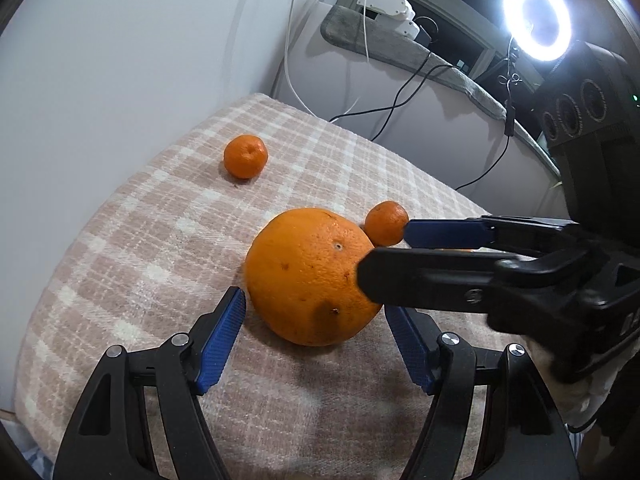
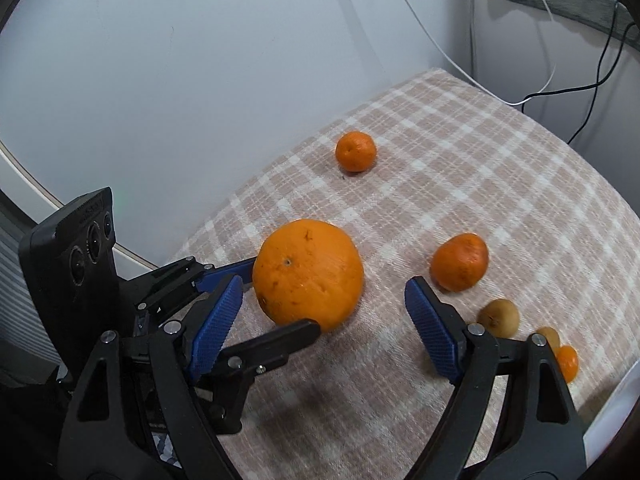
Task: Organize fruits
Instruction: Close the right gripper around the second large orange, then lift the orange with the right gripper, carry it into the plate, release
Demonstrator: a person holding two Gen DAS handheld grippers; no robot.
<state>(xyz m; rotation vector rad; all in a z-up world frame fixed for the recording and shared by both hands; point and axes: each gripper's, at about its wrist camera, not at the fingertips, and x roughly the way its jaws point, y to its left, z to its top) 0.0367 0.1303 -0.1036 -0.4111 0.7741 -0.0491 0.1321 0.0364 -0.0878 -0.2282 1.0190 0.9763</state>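
Field notes, working both grippers remotely.

Large round orange with pitted, blemished rind (image 1: 310, 276) sits on the beige-and-white plaid woven cloth (image 1: 132, 240), toward the near middle of the covered surface. My left gripper (image 1: 316, 320) brackets it: blue ribbed pads stand wide on either side, with a visible gap at the left pad; the right pad's contact is hidden behind the fruit. Nothing is held. My right gripper (image 2: 324, 300) is also spread wide and empty, with the orange just ahead of its left finger (image 2: 218, 324). In the left view its fingers cross in front of the orange's right flank, near a small tangerine (image 1: 386, 224).

Handling, as I judge it: the orange looks firm and fairly heavy, rind grippy enough but round, so it may roll or squirt out if pinched off-centre. Best hold is across the widest middle, pads level with each other.

Other fruit: a second small tangerine (image 2: 356, 151) well apart toward the wall; two brownish little round fruits (image 2: 499, 318) and a tiny orange one (image 2: 568, 362) cluster by the right edge.

Room: open cloth lies left and behind the orange. The cloth drops off at the far right corner near dangling cables (image 1: 400, 96). The two grippers crowd each other here; collision is my main worry.
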